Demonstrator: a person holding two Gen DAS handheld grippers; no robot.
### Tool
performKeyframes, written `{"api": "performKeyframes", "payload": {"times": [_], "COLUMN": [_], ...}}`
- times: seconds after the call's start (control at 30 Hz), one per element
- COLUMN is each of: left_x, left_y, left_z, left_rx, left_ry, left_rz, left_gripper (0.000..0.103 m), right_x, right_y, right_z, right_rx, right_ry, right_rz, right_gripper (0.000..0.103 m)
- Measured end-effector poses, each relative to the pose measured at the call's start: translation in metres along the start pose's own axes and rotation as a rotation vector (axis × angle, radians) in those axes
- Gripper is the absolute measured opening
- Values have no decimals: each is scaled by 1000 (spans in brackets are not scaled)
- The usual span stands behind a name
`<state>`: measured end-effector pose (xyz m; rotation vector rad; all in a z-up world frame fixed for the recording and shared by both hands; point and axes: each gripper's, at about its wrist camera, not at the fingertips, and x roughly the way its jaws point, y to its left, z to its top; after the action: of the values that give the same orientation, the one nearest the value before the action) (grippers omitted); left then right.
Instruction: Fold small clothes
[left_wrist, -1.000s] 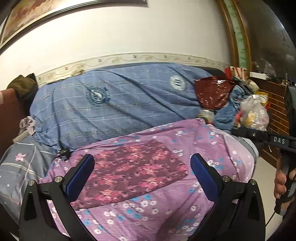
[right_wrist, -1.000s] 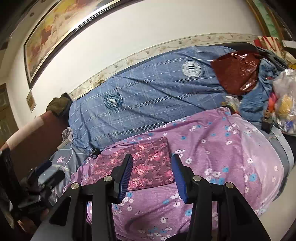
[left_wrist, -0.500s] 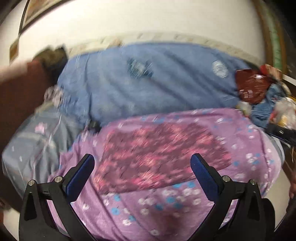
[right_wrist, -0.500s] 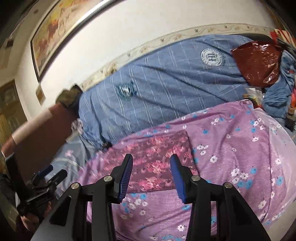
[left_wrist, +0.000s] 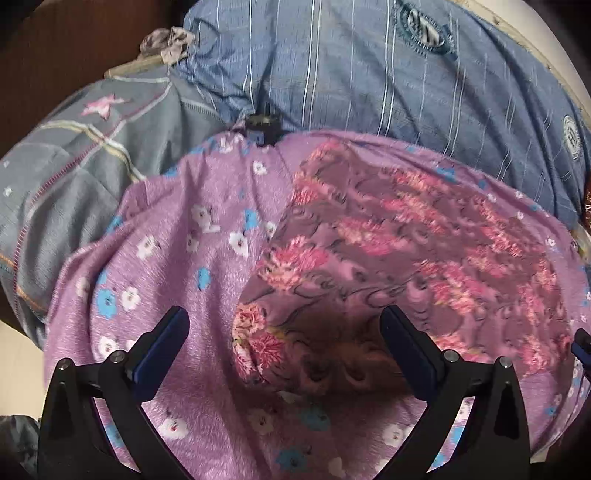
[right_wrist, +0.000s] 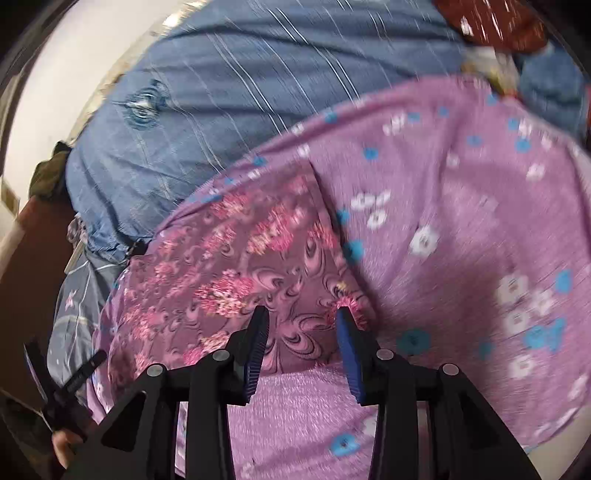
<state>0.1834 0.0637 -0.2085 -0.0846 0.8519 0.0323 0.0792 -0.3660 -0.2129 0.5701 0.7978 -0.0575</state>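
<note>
One small garment (left_wrist: 399, 258), a maroon cloth printed with pink flowers, lies spread flat on the lilac flowered sheet (left_wrist: 177, 280) that covers the bed, and it looks like the single piece to be folded here. It appears thin, light and limp, so it will likely sag, wrinkle and slide over the sheet rather than hold any shape; a pinch at a corner or along a hem should carry it better than a grab at the middle, and too deep a bite risks catching the sheet below. The left gripper (left_wrist: 284, 343) hovers with its jaws spread wide at the garment's near left corner, the corner showing between the fingers at about 12 o'clock. The right gripper (right_wrist: 301, 325) has its jaws parted more narrowly over the near right edge, empty as far as the blurred view allows; whether a finger (right_wrist: 347, 339) already touches the cloth cannot be told. Behind, from 10 to 2 o'clock, lies one blue striped quilt (left_wrist: 369, 74), and at 9 o'clock in the left view one grey quilt with a pink star (left_wrist: 92, 155). Two grippers, one garment.
</note>
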Motion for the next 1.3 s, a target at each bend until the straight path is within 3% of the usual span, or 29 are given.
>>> {"api": "performKeyframes", "payload": {"times": [0.1,0.17,0.3,0.57,0.73,1.0,1.3], "left_x": [21,31,13,-80,-120,-162,-172], "left_y": [0,4,1,-17,-25,-31,-30], "left_z": [-10,-18,-15,-14,-15,-20,-23], "left_rx": [32,24,42,105,148,158,153], "left_ry": [53,90,61,-163,-239,-286,-296], "left_rz": [64,53,81,101,130,97,89], "left_gripper": [99,99,99,99,99,99,99], "right_x": [20,36,46,-7,-48,-95,-104], "right_y": [2,3,3,30,69,137,172], "right_z": [-4,-8,-10,-24,-28,-48,-70], "right_rx": [-12,-27,-42,-118,-189,-345,-455], "right_ry": [18,50,75,-33,-101,-181,-194], "right_rz": [-4,-24,-61,9,72,89,71], "right_gripper": [38,37,35,40,40,41,43]}}
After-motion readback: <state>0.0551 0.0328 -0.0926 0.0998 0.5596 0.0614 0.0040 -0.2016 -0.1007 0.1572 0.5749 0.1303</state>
